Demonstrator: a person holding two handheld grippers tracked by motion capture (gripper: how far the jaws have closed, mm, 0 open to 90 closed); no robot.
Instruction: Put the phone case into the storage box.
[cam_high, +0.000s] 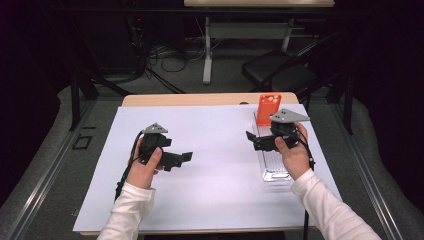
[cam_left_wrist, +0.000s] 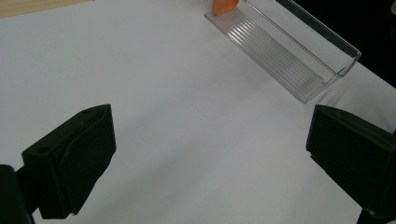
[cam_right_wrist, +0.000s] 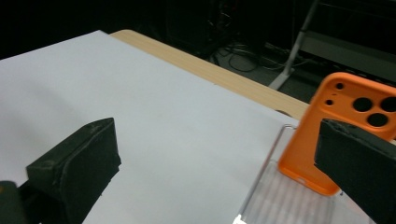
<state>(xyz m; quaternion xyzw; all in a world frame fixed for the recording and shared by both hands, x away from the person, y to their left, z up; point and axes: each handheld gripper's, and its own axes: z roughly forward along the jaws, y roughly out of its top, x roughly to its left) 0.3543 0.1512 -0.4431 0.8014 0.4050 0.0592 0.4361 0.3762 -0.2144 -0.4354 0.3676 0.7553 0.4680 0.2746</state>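
An orange phone case (cam_high: 269, 108) (cam_right_wrist: 343, 126) stands upright at the far end of a long clear plastic tray (cam_high: 272, 160) (cam_left_wrist: 285, 49) (cam_right_wrist: 285, 200) on the right of the white sheet. A corner of the orange case (cam_left_wrist: 223, 5) peeks in at the tray's far end in the left gripper view. My right gripper (cam_high: 250, 136) (cam_right_wrist: 210, 177) hovers over the tray just short of the case, open, with nothing between its jaws. Over the sheet's left half, my left gripper (cam_high: 187, 156) (cam_left_wrist: 210, 163) is held open and empty, pointing toward the tray.
A white sheet (cam_high: 210, 165) covers most of the wooden table (cam_high: 200, 99). Beyond the far edge lie a dark floor with cables (cam_high: 170, 60), a desk leg (cam_high: 207, 50) and a black chair (cam_high: 280, 70).
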